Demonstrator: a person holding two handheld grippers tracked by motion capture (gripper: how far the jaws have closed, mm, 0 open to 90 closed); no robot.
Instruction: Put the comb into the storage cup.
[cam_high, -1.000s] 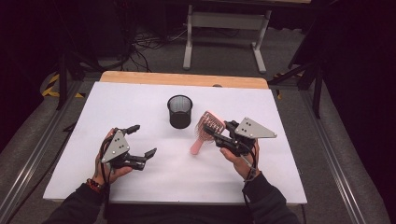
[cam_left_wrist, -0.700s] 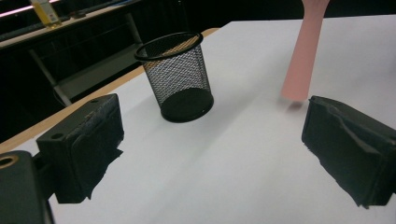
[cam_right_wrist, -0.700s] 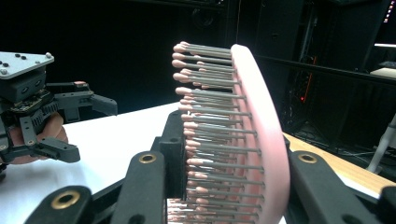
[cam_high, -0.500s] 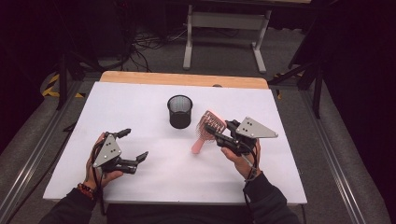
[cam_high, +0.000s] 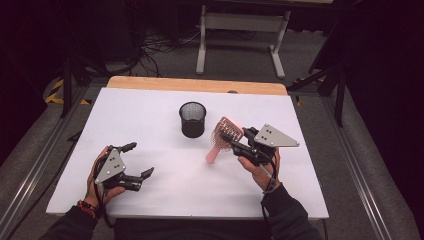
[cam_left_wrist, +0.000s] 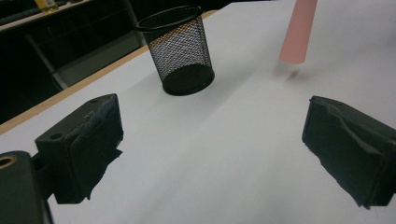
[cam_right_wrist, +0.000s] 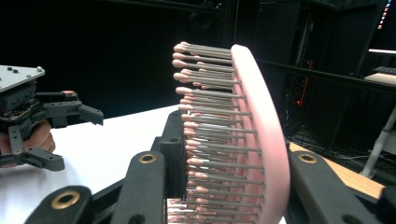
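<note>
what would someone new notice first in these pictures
The pink plastic hairbrush stands out, clamped by its bristled head in the right gripper right of the table's centre, handle angled down. Just left of it stands a black wire-mesh cup on the white table; the left gripper hangs open near the front left.

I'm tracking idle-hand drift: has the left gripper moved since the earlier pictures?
Yes. In the high view the left gripper has drifted toward the table's near-left corner, farther from the mesh cup, which stands where it did.

No legible text, label, brand or number on any surface in these views.
</note>
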